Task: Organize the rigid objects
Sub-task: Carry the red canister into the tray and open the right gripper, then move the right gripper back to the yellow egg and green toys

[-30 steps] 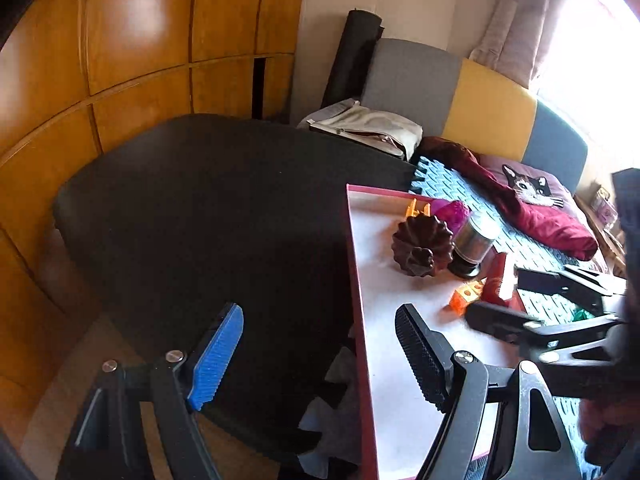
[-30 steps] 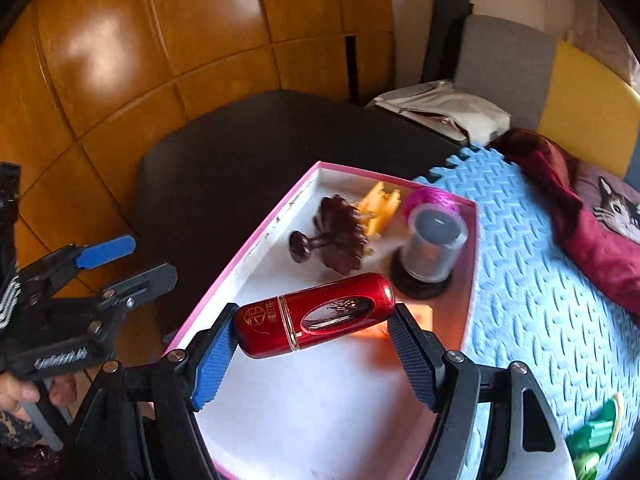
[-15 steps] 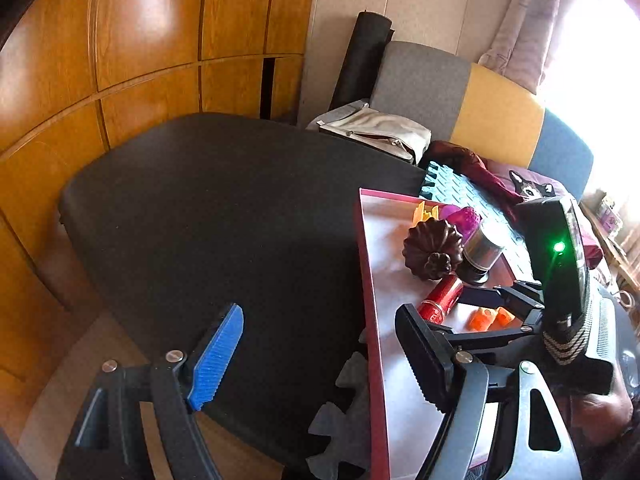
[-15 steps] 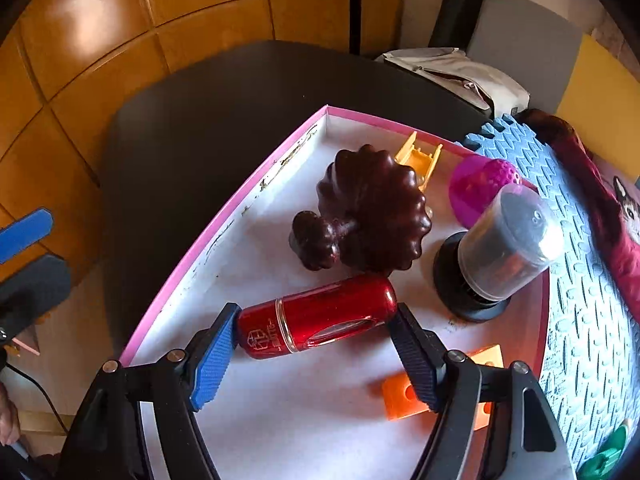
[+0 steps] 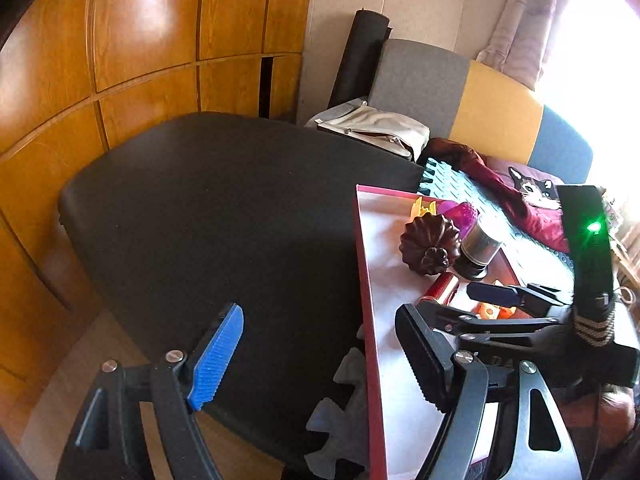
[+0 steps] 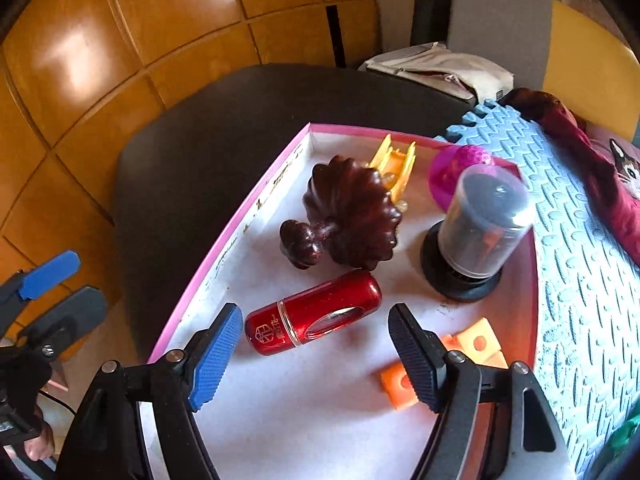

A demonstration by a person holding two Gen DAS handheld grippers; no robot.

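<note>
Pink-rimmed tray (image 6: 240, 220), white-lined, resting partly on a black tabletop (image 6: 208, 140) and partly on a blue foam mat (image 6: 580, 240). Contents, as seen from the right wrist camera:

- Red cylindrical case (image 6: 314, 312), lying on its side on the tray floor, near centre, gold emblem at its left end. It lies just beyond the gap between the right claw's fingers, touched by neither pad.
- Dark brown carved wooden ornament (image 6: 348, 216), fluted, tipped over with its knob pointing near-left; just beyond the red case.
- Yellow plastic piece (image 6: 394, 164), far side, partly behind the ornament.
- Magenta ball (image 6: 456, 172), far right corner.
- Clear-domed container on a black base (image 6: 476, 232), upright, to the right of the ornament and in front of the ball.
- Orange perforated blocks (image 6: 476, 344), near right, partly hidden behind the right claw's black finger.

Right gripper (image 6: 316, 352): jaws spread wide, blue pad on the left, black pad on the right, holding nothing, low over the tray.

Left gripper (image 5: 320, 360): jaws spread wide, empty, held over the tabletop's near edge to the left of the tray; its black finger overlaps the tray rim in view.

Beyond the tray: a beige bag (image 5: 372, 128) on the table's far edge; a maroon cat-print cloth (image 5: 528, 200) on the mat.
</note>
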